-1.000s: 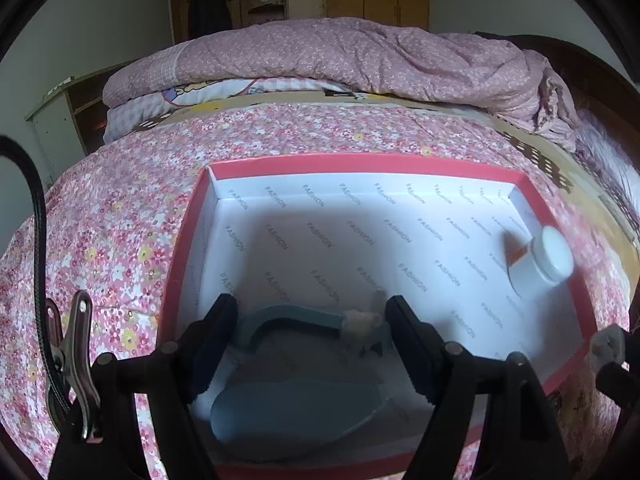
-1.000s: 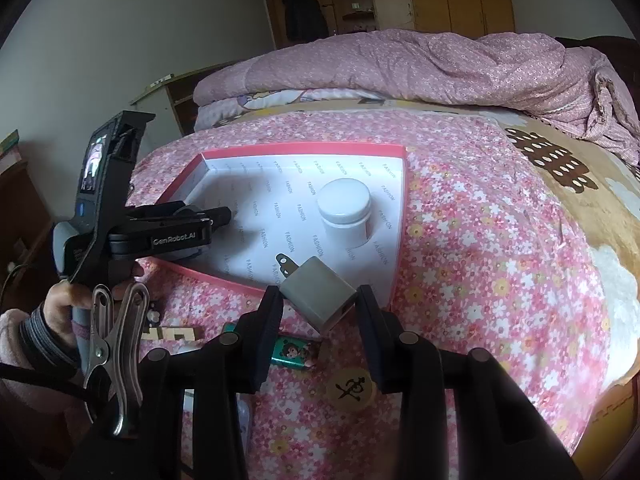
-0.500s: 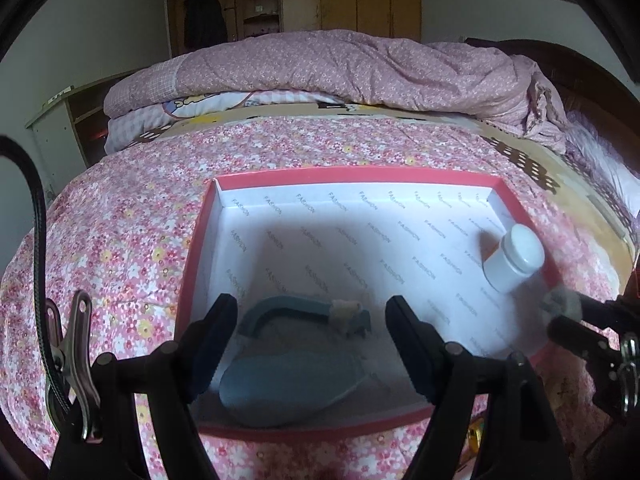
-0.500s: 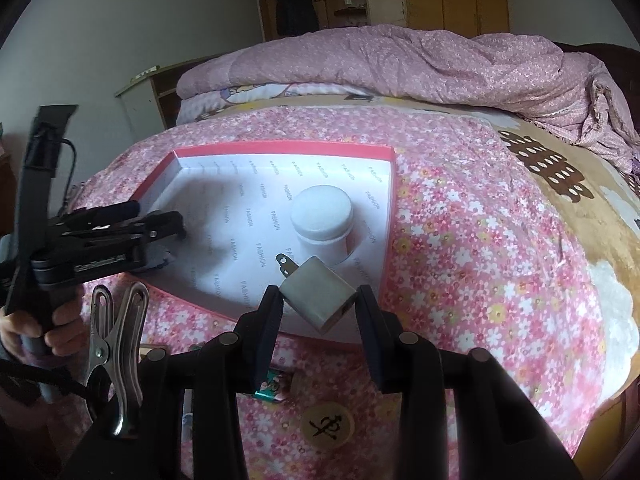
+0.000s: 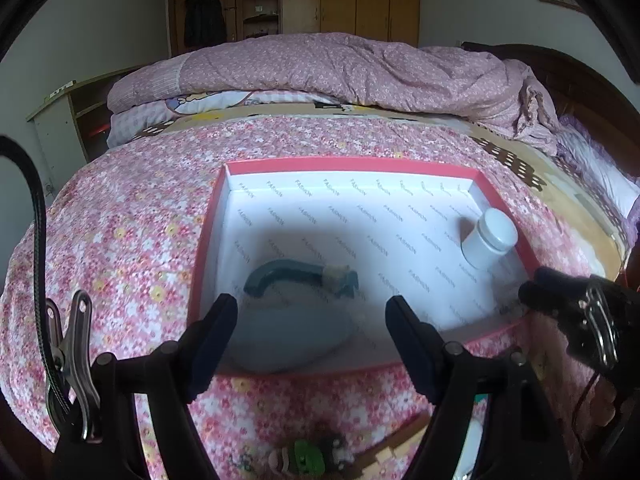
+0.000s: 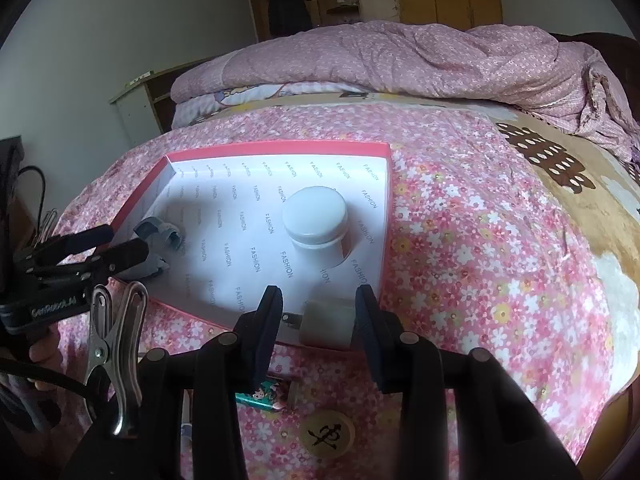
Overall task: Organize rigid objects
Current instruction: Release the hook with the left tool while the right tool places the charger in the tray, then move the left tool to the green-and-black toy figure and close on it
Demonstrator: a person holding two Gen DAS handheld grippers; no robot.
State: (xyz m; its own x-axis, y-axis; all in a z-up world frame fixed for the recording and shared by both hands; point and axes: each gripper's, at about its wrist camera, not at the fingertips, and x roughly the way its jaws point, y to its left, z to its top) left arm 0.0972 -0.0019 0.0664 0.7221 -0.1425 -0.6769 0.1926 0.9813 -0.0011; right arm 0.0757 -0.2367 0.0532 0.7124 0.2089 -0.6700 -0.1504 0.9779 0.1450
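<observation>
A red-rimmed white box [image 5: 352, 162] [image 6: 280, 146] lies on the flowered bed. In its near left corner rests a blue-grey scoop with a hooked handle [image 5: 288, 276] [image 6: 160, 236]. A white lidded jar [image 5: 488, 240] [image 6: 316, 216] stands at the box's right side. My left gripper [image 5: 312, 332] [image 6: 120, 242] is open and empty, its fingers over the box's near rim, apart from the scoop. My right gripper [image 6: 320, 320] [image 5: 560, 304] is shut on a small grey-white plug charger [image 6: 326, 322], prongs pointing left, over the box's near right edge.
On the sheet in front of the box lie a green toy figure [image 5: 304, 456] [image 6: 260, 398], a round wooden game piece with a black character [image 6: 326, 434] and a wooden strip [image 5: 396, 440]. A folded pink quilt [image 5: 340, 68] fills the bed's far end. A hand [image 6: 40, 354] holds the left gripper.
My left gripper has drawn back out of the box to its near rim, with the scoop left inside. The charger now lies level between the right fingers, and sits lower over the box edge.
</observation>
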